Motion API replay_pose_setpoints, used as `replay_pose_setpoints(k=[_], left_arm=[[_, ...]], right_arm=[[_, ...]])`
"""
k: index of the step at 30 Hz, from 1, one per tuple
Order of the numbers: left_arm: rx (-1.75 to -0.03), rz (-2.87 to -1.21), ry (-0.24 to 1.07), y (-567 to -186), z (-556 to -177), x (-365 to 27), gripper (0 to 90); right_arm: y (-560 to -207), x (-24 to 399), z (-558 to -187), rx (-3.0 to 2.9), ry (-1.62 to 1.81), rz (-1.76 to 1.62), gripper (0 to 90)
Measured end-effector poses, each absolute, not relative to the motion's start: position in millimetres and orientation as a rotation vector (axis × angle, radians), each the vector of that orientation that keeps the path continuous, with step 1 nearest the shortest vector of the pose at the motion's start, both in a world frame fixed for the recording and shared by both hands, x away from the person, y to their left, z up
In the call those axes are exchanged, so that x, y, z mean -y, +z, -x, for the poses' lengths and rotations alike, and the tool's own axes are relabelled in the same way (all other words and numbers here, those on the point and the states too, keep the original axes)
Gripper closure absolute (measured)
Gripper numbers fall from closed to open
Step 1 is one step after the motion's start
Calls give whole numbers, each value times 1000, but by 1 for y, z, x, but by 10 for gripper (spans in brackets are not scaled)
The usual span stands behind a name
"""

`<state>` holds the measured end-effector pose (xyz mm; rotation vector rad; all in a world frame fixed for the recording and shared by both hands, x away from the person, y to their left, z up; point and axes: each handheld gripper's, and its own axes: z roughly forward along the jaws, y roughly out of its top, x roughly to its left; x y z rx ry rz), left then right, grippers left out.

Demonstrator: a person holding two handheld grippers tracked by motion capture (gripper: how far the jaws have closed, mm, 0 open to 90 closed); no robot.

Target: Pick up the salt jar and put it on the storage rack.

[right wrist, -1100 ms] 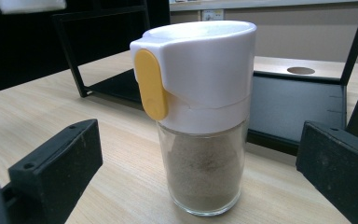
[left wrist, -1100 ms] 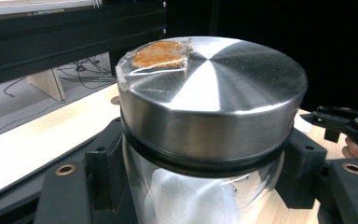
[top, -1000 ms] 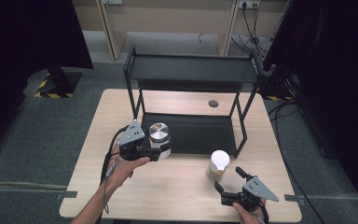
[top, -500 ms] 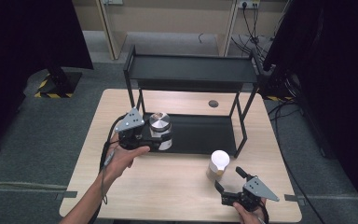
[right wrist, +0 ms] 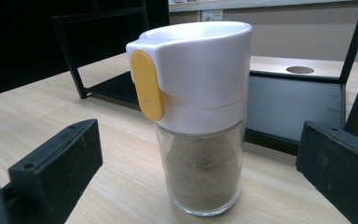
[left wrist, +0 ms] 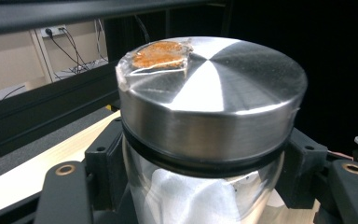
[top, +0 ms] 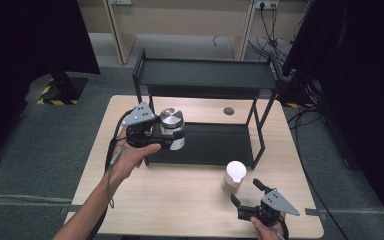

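The glass jar (top: 172, 131) with the brushed metal lid (left wrist: 212, 93) is held clear of the worktop (top: 170, 200), in front of the black shelf rack (top: 205, 80). Judged rigid, smooth-walled and breakable, moderately heavy; best gripped on the glass just below the lid. The left gripper (top: 152, 136) has its jaws pinching the jar there. The right gripper (top: 247, 192) rests with jaws spread, facing the white-capped shaker (right wrist: 198, 116) without touching it.

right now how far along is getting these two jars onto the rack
Done: the left gripper has grasped the metal-lidded jar. In hand: that jar is held clear of the table at the rack. Left: shelving it, then the white-capped shaker, standing untouched before the open right gripper.
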<state>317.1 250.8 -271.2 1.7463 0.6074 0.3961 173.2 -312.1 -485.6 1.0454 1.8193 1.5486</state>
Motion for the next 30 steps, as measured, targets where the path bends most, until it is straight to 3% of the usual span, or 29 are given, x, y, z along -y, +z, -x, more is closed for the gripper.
replay_pose_setpoints(k=[30], left_arm=[[-592,-1765,423,-194,-337,-225,312]], right_arm=[[-486,314,-174,-1819,1552,-1049,5]])
